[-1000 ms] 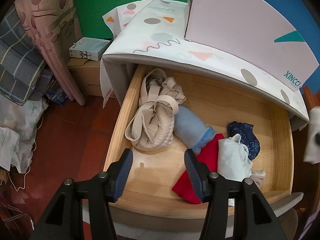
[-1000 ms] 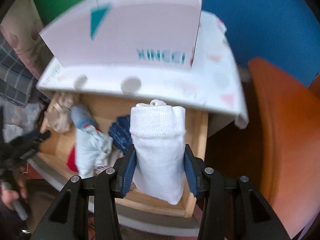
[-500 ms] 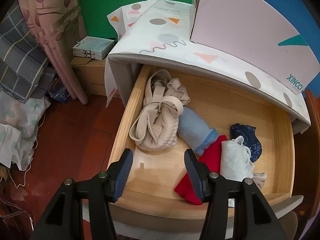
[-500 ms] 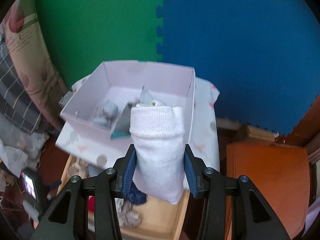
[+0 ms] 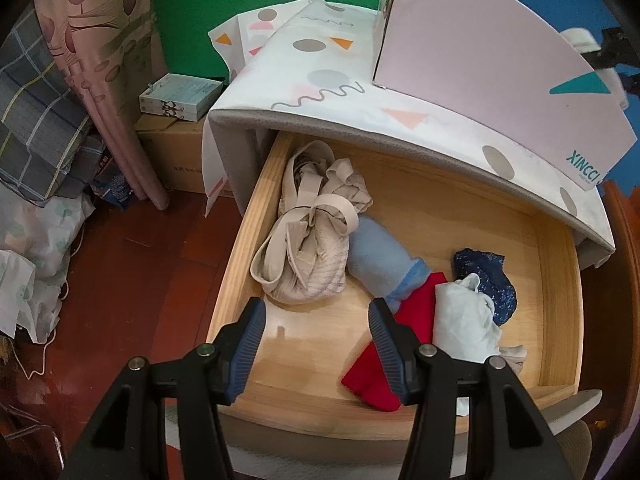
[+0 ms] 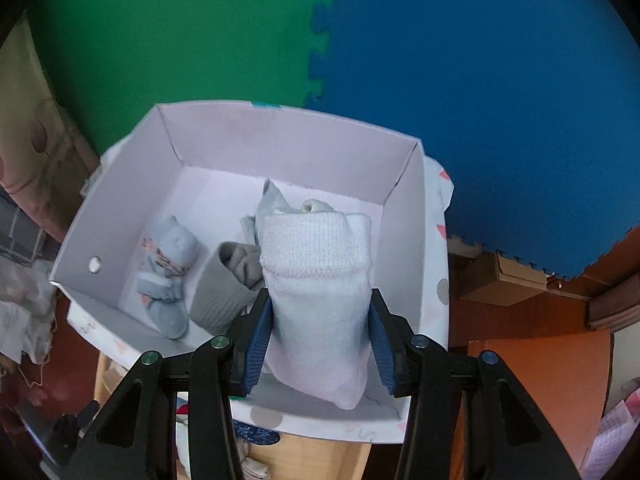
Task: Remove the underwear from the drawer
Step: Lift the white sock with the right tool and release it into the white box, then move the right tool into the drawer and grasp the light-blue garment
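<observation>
My right gripper is shut on a white rolled garment and holds it over the open pale pink box, which holds a light blue piece, a grey roll and another pale item. My left gripper is open and empty above the front of the open wooden drawer. In the drawer lie a beige bundle, a light blue roll, a red piece, a pale white piece and a dark blue patterned piece.
The pink box stands on the cabinet top with a patterned cover. Curtains, folded fabric and small boxes lie at the left on the red floor. An orange surface is at the right. Green and blue foam mats form the wall.
My right gripper has carried the white garment up and forward, from over the drawer to over the inside of the pink box. My left gripper has stayed open above the drawer front.
</observation>
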A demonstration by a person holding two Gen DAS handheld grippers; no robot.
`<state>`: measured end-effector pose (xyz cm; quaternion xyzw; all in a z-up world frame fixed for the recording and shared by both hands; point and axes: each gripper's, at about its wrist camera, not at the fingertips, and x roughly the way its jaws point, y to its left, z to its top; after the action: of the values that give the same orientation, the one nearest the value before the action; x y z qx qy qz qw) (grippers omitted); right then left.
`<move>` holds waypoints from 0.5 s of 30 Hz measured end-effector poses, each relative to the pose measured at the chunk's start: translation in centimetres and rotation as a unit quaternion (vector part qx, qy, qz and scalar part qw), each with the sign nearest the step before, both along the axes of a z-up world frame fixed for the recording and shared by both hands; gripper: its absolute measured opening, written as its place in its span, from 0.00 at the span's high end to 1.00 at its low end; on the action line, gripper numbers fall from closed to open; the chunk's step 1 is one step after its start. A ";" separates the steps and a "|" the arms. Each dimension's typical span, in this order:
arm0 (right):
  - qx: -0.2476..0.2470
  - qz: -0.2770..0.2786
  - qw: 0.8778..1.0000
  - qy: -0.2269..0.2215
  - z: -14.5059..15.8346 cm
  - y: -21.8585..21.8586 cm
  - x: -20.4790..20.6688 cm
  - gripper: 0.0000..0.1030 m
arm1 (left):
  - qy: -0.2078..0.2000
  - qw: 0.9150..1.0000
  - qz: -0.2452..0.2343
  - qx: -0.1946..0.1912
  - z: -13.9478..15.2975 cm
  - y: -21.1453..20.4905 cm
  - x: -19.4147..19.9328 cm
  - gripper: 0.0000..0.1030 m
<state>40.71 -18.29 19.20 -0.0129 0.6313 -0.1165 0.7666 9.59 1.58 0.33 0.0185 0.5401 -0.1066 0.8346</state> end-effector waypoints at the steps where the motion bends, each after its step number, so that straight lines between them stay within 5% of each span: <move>1: 0.001 0.000 1.000 0.003 -0.4 -0.1 0.0 0.57 | 0.000 1.000 -0.001 0.001 0.0 0.0 0.0 0.47; 8: 0.003 -0.002 1.000 0.014 -2.5 -0.3 0.3 0.53 | 0.000 1.000 0.004 0.002 -0.1 -0.1 0.1 0.47; 10: -0.001 -0.009 1.000 0.007 -2.2 -0.5 0.3 0.44 | 0.000 1.000 0.004 0.003 -0.2 -0.1 0.2 0.47; 15: 0.020 -0.012 0.999 -0.024 0.9 -0.7 -1.3 0.43 | 0.001 1.000 0.004 0.006 -0.2 0.0 0.1 0.47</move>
<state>39.37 -18.99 20.08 0.0127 0.6150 -0.1134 0.7803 9.73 1.55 0.15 0.0213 0.5419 -0.0998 0.8342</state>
